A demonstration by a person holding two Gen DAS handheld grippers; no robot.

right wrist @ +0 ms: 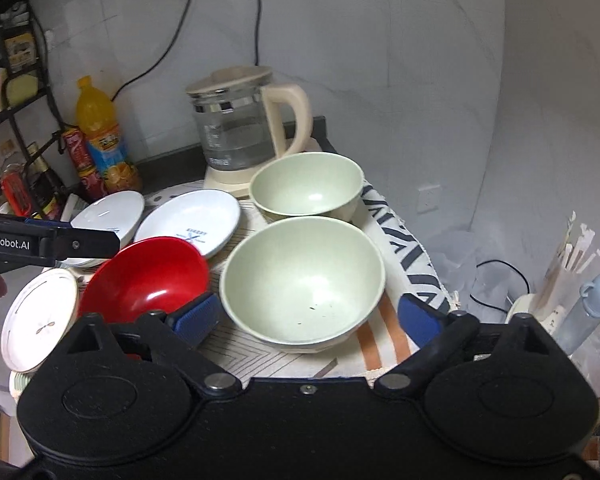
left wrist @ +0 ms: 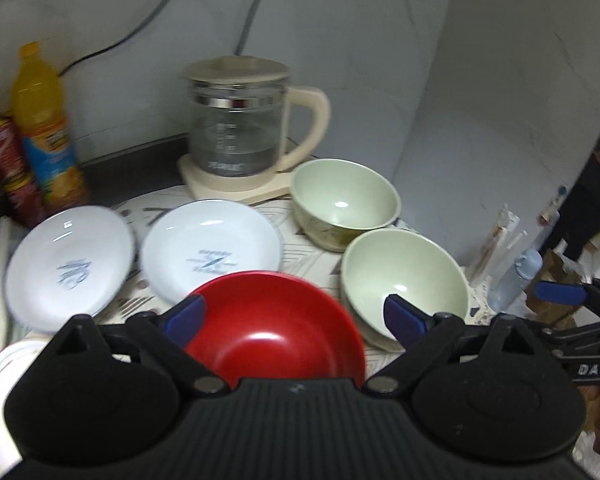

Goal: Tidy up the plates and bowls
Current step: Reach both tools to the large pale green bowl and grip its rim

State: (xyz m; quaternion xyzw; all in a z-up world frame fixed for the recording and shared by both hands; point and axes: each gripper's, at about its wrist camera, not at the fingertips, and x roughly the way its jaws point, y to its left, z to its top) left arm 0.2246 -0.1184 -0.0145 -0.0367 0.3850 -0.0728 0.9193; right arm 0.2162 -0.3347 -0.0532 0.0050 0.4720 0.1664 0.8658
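A red bowl (left wrist: 284,320) (right wrist: 148,276) sits at the front of a patterned cloth. Two white plates (left wrist: 72,266) (left wrist: 212,248) lie behind and left of it; they also show in the right wrist view (right wrist: 110,210) (right wrist: 192,220). Two pale green bowls (left wrist: 344,200) (left wrist: 404,280) stand on the right, near one (right wrist: 304,280), far one (right wrist: 306,186). A white lidded dish (right wrist: 40,322) sits at the front left. My left gripper (left wrist: 296,316) is open, above the red bowl's near side. My right gripper (right wrist: 308,318) is open, straddling the near green bowl's front.
A glass kettle (left wrist: 240,128) (right wrist: 240,120) on a cream base stands at the back. An orange juice bottle (left wrist: 46,128) (right wrist: 102,132) and a red can (left wrist: 12,168) stand at back left. Chopsticks (right wrist: 568,256) and a blue bottle (right wrist: 592,304) stand off the right edge.
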